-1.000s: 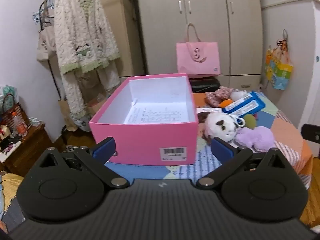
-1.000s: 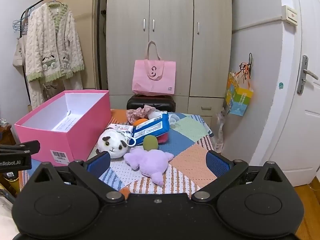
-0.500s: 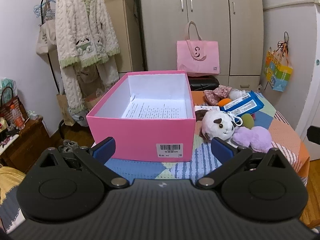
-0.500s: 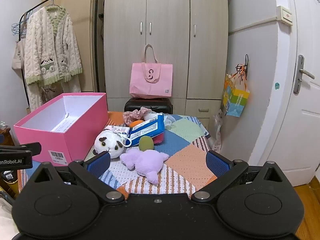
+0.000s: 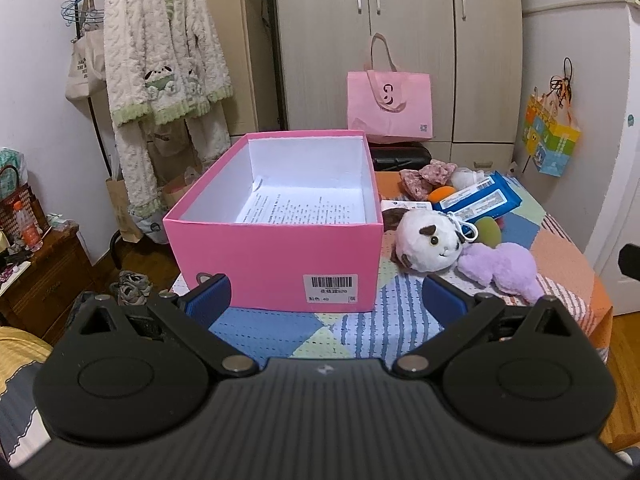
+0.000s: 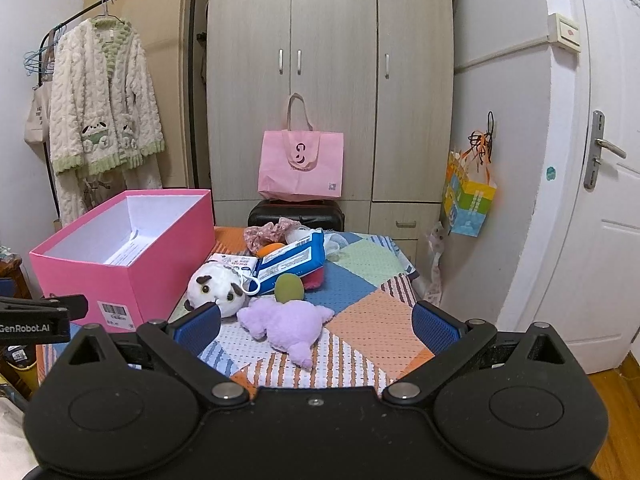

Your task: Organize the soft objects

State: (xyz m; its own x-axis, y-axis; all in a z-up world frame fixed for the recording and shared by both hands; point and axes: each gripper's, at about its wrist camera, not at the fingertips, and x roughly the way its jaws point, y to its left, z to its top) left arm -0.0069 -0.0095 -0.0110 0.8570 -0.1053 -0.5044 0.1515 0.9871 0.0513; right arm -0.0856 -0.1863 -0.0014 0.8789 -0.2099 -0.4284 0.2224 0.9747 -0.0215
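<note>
An open pink box (image 5: 276, 256) (image 6: 132, 276) with a printed sheet inside stands on the left of the patchwork table (image 5: 280, 328) (image 6: 376, 328). To its right lie a white and brown plush (image 5: 428, 242) (image 6: 218, 286), a purple plush (image 5: 504, 266) (image 6: 288, 324), a green soft ball (image 6: 289, 288), a blue wipes pack (image 5: 478, 200) (image 6: 292, 260) and a floral scrunchie (image 5: 426, 176). My left gripper (image 5: 326, 296) hangs open before the box's front wall. My right gripper (image 6: 316, 322) hangs open just short of the purple plush. Both hold nothing.
A pink tote bag (image 6: 301, 164) sits on a black case by the wardrobe (image 6: 332, 80). A fluffy robe (image 5: 160, 52) hangs on a rack at left, with a wooden cabinet (image 5: 36, 276) below. A white door (image 6: 592, 184) is at right.
Both views have drifted slightly higher and closer to the table, so the box and plush toys look a little larger. Nothing on the table has moved; both grippers stay open.
</note>
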